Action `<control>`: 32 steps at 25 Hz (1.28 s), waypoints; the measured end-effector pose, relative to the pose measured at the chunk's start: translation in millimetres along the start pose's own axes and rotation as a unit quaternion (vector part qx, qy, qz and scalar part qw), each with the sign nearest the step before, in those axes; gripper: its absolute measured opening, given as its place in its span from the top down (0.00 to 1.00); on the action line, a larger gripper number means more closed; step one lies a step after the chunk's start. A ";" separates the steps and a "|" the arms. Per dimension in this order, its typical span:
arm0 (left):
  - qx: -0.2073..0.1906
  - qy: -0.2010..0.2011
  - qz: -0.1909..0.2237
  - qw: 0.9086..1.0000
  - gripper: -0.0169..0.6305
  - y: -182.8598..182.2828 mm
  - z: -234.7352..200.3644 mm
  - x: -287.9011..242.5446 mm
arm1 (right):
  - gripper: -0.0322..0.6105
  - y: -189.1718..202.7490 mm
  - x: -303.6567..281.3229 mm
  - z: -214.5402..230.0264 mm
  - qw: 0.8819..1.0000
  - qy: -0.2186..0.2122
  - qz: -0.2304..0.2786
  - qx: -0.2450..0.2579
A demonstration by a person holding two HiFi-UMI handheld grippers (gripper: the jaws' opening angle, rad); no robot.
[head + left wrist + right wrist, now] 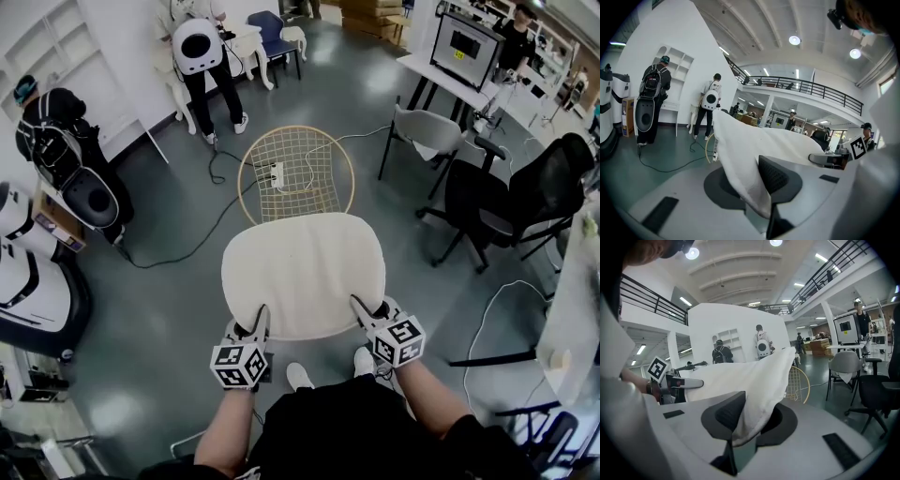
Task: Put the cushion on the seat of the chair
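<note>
A round cream cushion [305, 272] hangs level in the air in front of me, held by its near edge at both corners. My left gripper [257, 325] is shut on the cushion's near left edge [745, 183], the fabric pinched between its dark pads. The right gripper [364, 313] is shut on the near right edge [750, 413] in the same way. Beyond the cushion stands the chair [296, 175], a round wire seat with a tan rim, partly covered by the cushion's far edge. Its rim [802, 380] also shows in the right gripper view.
A grey chair [427, 131] and a black office chair [525, 197] stand at the right, beside a white table [450, 75] with a monitor. Cables [178, 246] run over the floor. People with backpacks [202, 56] stand at the back; white machines [28, 272] at the left.
</note>
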State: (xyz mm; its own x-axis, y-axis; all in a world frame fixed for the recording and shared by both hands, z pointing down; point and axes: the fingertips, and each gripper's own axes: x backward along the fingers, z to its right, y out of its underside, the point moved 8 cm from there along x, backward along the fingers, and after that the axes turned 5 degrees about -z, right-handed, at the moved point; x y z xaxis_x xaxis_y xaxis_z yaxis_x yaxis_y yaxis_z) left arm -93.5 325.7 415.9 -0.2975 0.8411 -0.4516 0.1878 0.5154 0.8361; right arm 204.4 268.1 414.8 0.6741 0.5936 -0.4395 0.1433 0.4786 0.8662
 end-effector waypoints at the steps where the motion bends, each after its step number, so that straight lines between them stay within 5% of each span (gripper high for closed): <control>1: 0.000 0.001 -0.001 1.000 0.82 0.2 -3.7 0.7 | 0.82 2.4 -3.5 -1.7 1.000 -0.001 -0.002 0.000; 19: -0.009 0.016 -0.016 1.000 0.82 -8.1 -91.3 16.6 | 0.82 5.4 -62.5 -66.2 0.999 0.021 0.001 -0.028; 32: 0.002 0.012 -0.010 1.000 0.82 -35.1 -87.7 -42.6 | 0.82 -27.2 -92.6 -11.2 1.000 0.017 -0.004 -0.014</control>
State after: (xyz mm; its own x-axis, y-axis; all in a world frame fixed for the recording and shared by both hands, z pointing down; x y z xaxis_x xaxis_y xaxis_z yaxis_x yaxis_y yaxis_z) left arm -169.5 257.4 433.1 -0.3238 0.8261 -0.4611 0.1859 0.5334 0.8252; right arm 130.0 207.3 429.4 0.6476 0.6115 -0.4546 0.1276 0.5012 0.8559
